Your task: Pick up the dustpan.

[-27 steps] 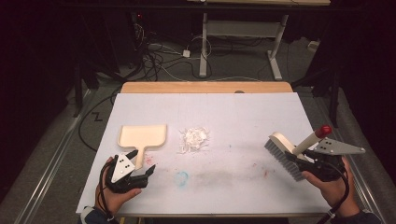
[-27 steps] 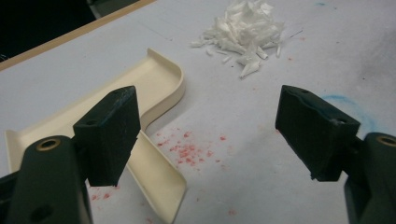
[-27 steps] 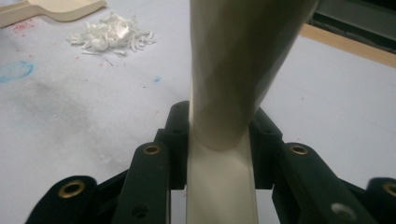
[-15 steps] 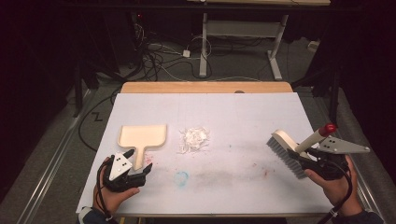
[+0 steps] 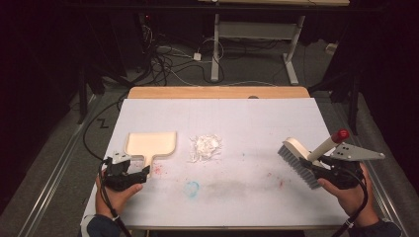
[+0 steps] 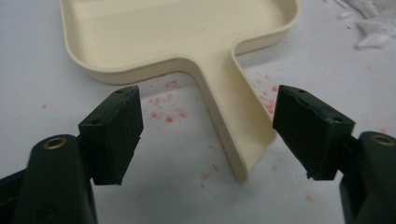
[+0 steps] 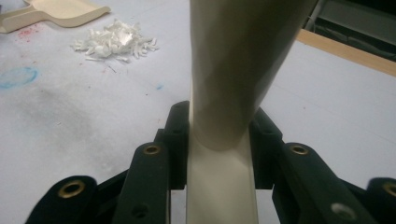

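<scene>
At the table's [image 5: 247, 113] near right corner the brush [image 5: 299, 160] is clamped by its handle in the right gripper [image 7: 219, 140], bristles angled down. Near the left edge, the left gripper [image 6: 208, 128] is held with jaws spread around the dustpan's [image 5: 150, 144] handle, untouched. Farther in, toward the centre, white scraps [image 5: 205, 147] are heaped.

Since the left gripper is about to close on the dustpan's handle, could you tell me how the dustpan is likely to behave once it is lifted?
The dustpan looks like thin moulded plastic, so probably stiff and light. Its handle is smooth and glossy, so it may slip between the pads. The wide tray sits beyond the handle, so it could droop forward when the left gripper, jaws open either side of the handle, lifts it.
</scene>
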